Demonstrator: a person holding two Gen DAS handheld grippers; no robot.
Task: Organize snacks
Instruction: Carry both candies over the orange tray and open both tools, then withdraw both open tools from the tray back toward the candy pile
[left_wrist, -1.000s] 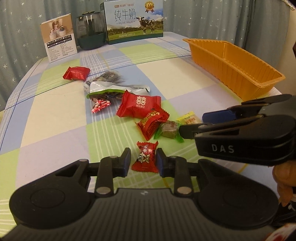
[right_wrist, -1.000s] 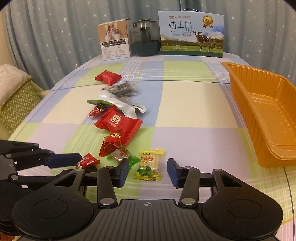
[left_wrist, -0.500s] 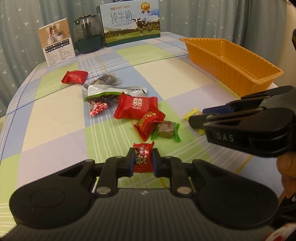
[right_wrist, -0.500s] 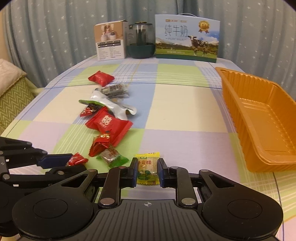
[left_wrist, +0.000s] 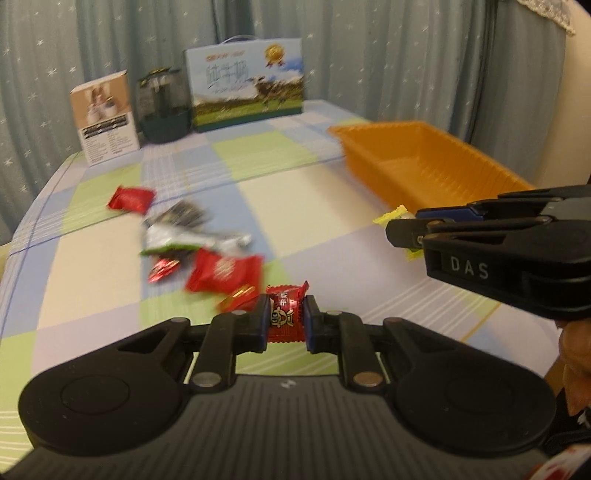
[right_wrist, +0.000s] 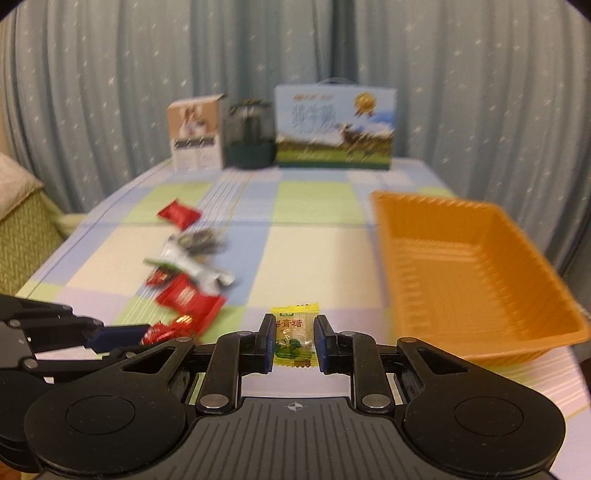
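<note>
Off to the right sits the orange tray, nearer the right gripper pinching a yellow candy; left gripper clamps a red candy.

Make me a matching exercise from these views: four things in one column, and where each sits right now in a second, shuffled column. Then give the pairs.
Things:
1. small red candy
2. yellow-green candy
3. orange tray
4. milk carton box

Places:
A. at the table's far edge by the curtain
B. gripped by the left gripper
C. on the table, nothing in it
D. gripped by the right gripper

Pairs: 1-B, 2-D, 3-C, 4-A
</note>
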